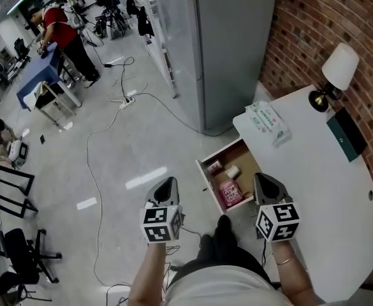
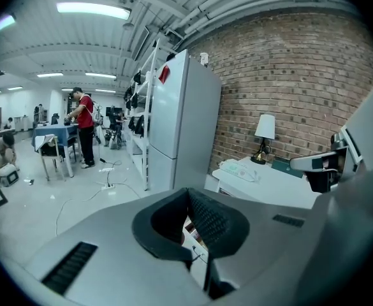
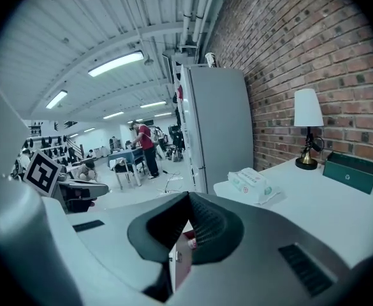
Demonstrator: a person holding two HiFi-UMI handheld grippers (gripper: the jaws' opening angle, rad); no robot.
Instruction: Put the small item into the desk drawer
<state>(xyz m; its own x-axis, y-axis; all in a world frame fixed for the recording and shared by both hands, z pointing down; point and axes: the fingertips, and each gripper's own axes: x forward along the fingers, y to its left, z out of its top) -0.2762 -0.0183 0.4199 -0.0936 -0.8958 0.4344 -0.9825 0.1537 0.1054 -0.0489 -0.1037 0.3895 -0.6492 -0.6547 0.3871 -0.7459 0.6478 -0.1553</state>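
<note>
Jaws together, nothing between, on left gripper [image 2: 187, 194] and right gripper [image 3: 188, 197].

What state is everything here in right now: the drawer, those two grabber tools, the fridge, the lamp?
Drawer: pulled open, small items inside.
Left gripper: shut, holding nothing.
Right gripper: shut, holding nothing.
Fridge: doors closed.
Lamp: upright, looks unlit.
Wipes pack: lying flat.
</note>
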